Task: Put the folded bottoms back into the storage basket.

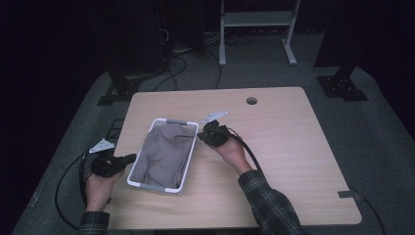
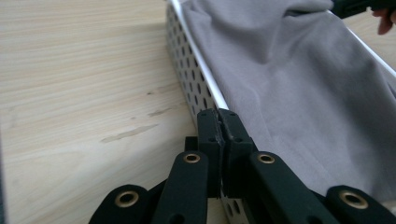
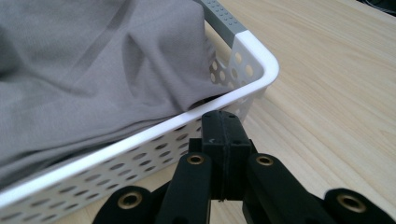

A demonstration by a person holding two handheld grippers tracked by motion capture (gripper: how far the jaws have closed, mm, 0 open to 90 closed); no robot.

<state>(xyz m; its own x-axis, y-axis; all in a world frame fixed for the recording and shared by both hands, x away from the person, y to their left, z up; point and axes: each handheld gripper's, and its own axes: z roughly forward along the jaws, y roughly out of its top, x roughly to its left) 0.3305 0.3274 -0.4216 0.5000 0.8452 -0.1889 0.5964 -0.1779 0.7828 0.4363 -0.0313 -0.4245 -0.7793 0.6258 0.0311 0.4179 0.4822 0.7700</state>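
Note:
A white perforated basket [image 1: 157, 186] lies on the wooden table [image 1: 274, 147], with a grey cloth [image 1: 164, 152] heaped inside it. My left gripper [image 1: 132, 157] is at the basket's left side near the front corner. In the left gripper view its jaws [image 2: 218, 114] are pressed together right at the basket's rim [image 2: 184, 65], beside the cloth [image 2: 289, 84]. My right gripper [image 1: 199, 137] is at the basket's far right corner. Its shut tips [image 3: 223, 116] sit just under the white rim [image 3: 261, 60], below the cloth [image 3: 93, 70]. I see nothing held between either pair of jaws.
The basket's far end carries a grey handle strip [image 3: 222, 16]. A round cable hole [image 1: 251, 101] sits near the table's far edge. Bare wood stretches to the right of the basket. Cables trail from both grippers off the table's near side. A white metal stand [image 1: 257, 19] is on the floor behind.

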